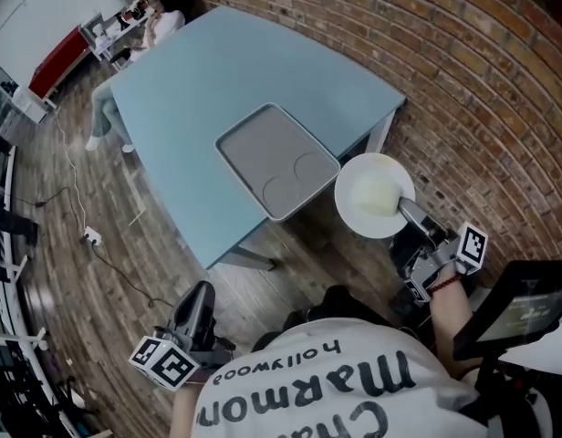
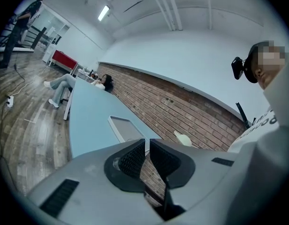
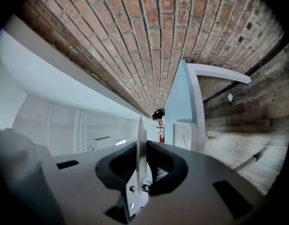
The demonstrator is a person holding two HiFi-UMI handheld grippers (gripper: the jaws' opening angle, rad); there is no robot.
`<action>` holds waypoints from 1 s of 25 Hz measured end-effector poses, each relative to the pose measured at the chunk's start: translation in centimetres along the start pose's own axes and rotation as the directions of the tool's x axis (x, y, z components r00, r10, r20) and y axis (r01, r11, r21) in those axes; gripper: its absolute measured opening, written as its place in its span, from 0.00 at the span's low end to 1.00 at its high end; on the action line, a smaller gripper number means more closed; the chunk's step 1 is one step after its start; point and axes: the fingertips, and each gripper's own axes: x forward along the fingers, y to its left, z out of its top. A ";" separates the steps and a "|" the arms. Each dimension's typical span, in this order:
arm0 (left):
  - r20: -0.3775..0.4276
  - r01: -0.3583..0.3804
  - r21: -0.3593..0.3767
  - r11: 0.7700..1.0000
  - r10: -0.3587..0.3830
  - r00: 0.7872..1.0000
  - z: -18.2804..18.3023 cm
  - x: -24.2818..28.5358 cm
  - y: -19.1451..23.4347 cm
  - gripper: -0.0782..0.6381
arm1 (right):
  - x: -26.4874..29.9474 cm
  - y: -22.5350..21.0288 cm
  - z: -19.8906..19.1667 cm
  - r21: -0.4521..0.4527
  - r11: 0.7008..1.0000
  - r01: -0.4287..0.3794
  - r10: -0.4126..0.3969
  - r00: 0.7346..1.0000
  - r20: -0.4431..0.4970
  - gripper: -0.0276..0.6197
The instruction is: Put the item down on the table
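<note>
A white round plate [image 1: 372,194] hangs in the air just off the near right corner of the blue table [image 1: 217,71], over the wooden floor. My right gripper [image 1: 404,206] is shut on its rim; in the right gripper view the plate [image 3: 141,144] stands edge-on between the jaws. A grey tray [image 1: 254,140] with two round recesses lies on the table beside the plate. My left gripper [image 1: 201,301] hangs low at the near left, away from the table, its fingers [image 2: 135,156] shut with nothing between them. From there the plate [image 2: 183,138] shows small, beyond the tray [image 2: 122,125].
A brick wall [image 1: 463,80] runs along the table's right side. A person [image 1: 158,21] sits at the table's far end. A power strip [image 1: 91,237] and cable lie on the floor at left. A black screen [image 1: 527,304] stands at my right.
</note>
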 end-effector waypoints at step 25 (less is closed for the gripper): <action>-0.036 0.007 -0.052 0.999 -0.009 0.999 -0.2 1.9 -0.4 0.16 | -0.4 -5.3 0.6 -0.004 0.994 0.106 -0.106 0.994 -0.017 0.12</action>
